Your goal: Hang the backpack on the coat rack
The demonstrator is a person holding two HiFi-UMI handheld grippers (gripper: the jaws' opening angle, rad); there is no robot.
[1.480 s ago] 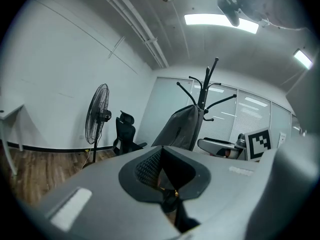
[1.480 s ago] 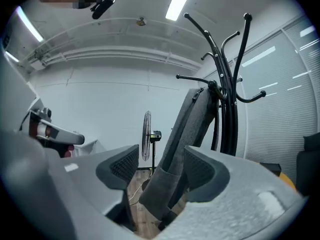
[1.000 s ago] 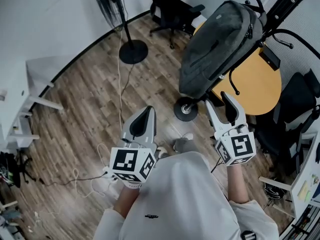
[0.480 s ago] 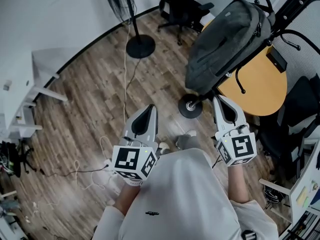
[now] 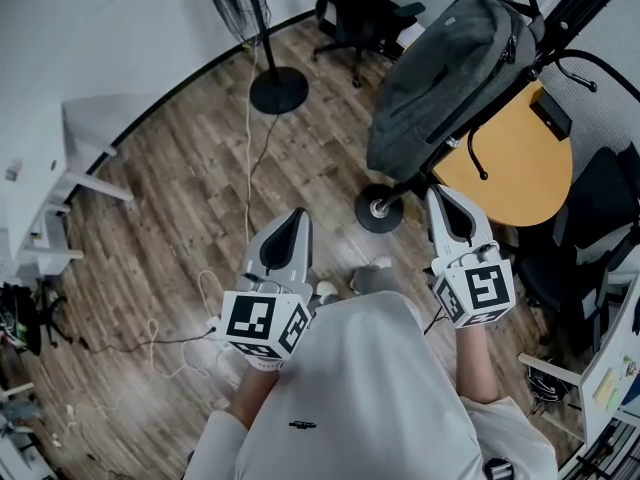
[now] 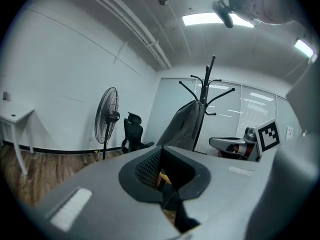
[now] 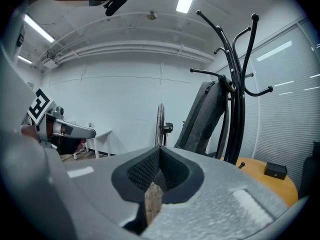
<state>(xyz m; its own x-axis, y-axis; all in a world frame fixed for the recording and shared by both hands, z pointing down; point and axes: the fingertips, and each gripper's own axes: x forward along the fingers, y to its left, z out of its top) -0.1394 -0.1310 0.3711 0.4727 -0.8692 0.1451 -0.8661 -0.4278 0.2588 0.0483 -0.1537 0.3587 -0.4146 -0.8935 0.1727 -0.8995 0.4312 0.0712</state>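
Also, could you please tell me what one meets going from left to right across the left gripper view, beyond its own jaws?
In order: white table → standing fan → black office chair → grey backpack → right gripper.

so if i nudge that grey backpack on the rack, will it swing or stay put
Probably swings: the backpack hangs from the coat rack by its top. Its fabric holds shape, so likely semi-stiff. The small round base suggests a hard push might tip the rack.
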